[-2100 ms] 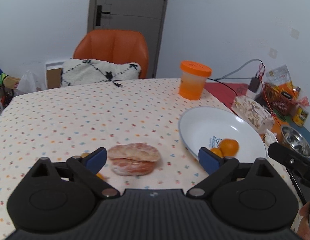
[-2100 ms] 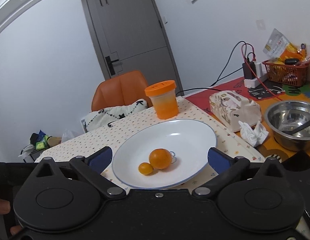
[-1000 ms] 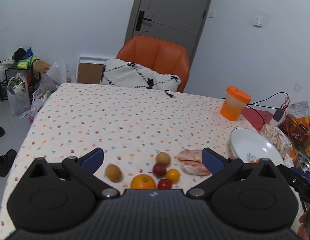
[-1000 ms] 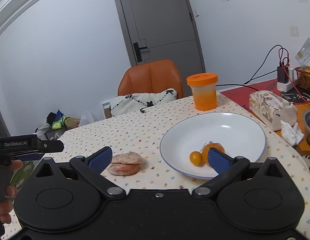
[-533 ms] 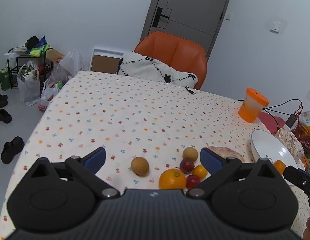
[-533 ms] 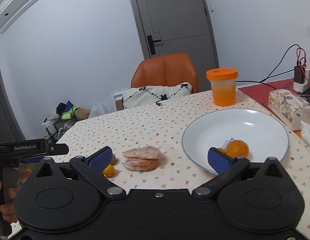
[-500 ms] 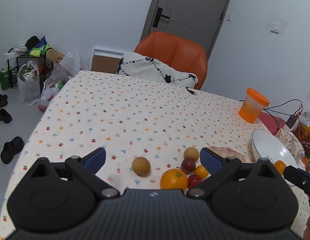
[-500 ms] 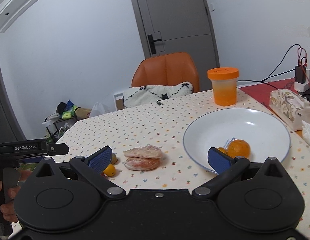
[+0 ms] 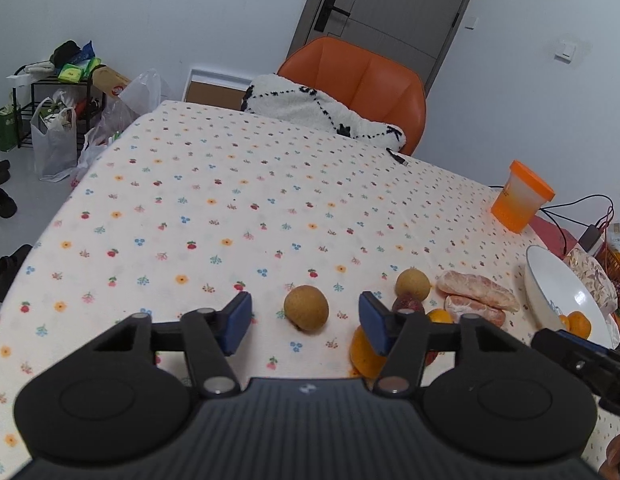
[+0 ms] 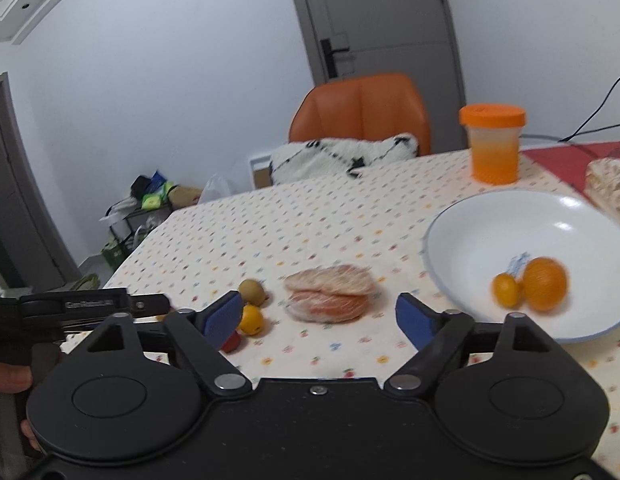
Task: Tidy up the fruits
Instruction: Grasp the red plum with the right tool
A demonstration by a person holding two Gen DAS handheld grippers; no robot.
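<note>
1. I see plain pale walls point(image 9: 149, 20) at 12 o'clock, evenly lit.
2. A grey door point(image 9: 390, 12) with a dark handle point(image 9: 330, 10) stands shut at 12 o'clock; a white wall switch point(image 9: 567, 50) sits at 2 o'clock beside it.
3. An orange chair point(image 9: 362, 80) is pushed to the table's far edge, a white cushion point(image 9: 310, 110) with black stitching on it.
4. The table point(image 9: 229, 216) wears a cream cloth dotted with small flowers.
5. At 10 o'clock I make out a low black rack point(image 9: 37, 92) with clutter, plastic bags point(image 9: 53, 140) beside it, and dark shoes point(image 9: 1, 196) on the grey floor point(image 9: 13, 240).
</note>
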